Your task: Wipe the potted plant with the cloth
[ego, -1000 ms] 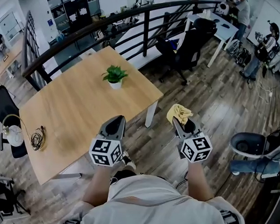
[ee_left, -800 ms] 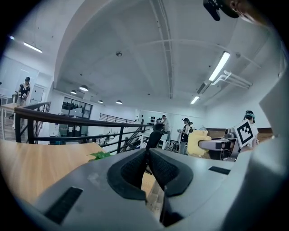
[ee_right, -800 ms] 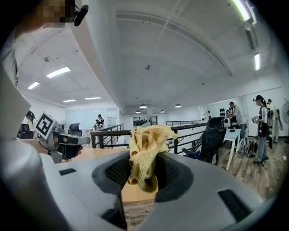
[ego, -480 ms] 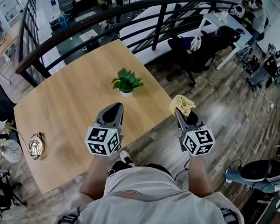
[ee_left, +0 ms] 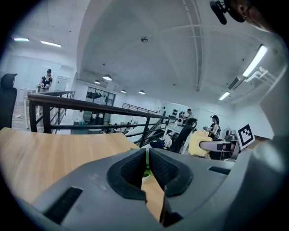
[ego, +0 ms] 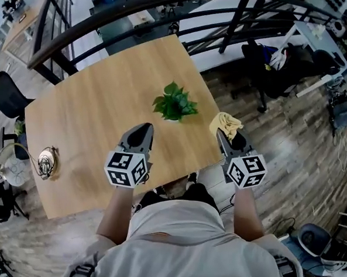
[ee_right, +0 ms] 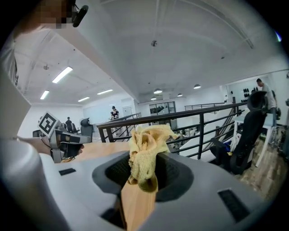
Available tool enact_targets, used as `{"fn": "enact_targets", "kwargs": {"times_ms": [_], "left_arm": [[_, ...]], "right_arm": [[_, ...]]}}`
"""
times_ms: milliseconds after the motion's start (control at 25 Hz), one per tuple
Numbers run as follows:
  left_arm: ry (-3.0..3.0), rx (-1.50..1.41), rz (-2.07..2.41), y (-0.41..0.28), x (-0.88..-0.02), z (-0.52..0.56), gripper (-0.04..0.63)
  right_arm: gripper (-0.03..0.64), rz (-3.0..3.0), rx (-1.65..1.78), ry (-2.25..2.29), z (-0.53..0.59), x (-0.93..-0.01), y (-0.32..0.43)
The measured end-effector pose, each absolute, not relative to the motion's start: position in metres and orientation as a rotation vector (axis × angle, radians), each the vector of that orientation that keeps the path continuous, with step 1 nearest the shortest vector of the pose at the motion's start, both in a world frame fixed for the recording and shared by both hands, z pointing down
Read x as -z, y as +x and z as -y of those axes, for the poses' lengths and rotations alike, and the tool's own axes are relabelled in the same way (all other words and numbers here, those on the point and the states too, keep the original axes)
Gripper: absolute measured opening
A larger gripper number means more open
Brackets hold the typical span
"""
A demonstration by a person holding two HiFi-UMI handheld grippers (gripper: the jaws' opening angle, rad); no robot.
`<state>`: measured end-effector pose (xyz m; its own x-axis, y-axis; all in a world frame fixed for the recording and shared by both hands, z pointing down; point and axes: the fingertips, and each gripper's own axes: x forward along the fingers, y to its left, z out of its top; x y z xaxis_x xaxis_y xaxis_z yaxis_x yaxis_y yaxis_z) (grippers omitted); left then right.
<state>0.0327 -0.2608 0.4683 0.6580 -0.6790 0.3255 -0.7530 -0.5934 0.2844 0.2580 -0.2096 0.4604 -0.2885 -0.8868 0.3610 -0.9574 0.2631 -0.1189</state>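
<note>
Cloth point(ego: 225, 122), yellow and bunched up, sits pinched tight in the right tongs point(ego: 222, 134), with a tuft sticking out past the tips. The left tongs point(ego: 145, 127) are clenched with nothing in them; only a thin crack shows between the pads. A second ago the potted plant point(ego: 174, 103) stood far off across the wooden surface point(ego: 94, 101), and both tongs hung over the floor. Now the person has stepped up to the edge. The left tongs are over the surface, and the plant stands upright just ahead, between the two tongs. The cloth is near the leaves, by the right edge of the surface, but it does not touch them. So no wiping has begun yet. I think the walk up is nearly over, and the next job is to bring the cloth onto the leaves gently, so the little pot does not tip.
</note>
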Motion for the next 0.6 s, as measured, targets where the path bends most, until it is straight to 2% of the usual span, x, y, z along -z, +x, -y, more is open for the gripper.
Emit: {"fn": "enact_targets", "kwargs": {"times_ms": [360, 560, 600], "left_arm": [[2.245, -0.219, 1.340, 0.043, -0.495, 0.302, 0.028], [2.046, -0.132, 1.229, 0.037, -0.552, 0.306, 0.031], [2.010, -0.112, 1.191, 0.039, -0.564, 0.307, 0.051]], "right_arm": [[0.189, 2.461, -0.514, 1.468, 0.304, -0.485, 0.296], [0.189, 2.452, -0.562, 1.392, 0.318, -0.506, 0.282], [0.189, 2.448, -0.568, 1.384, 0.318, -0.509, 0.277]]}}
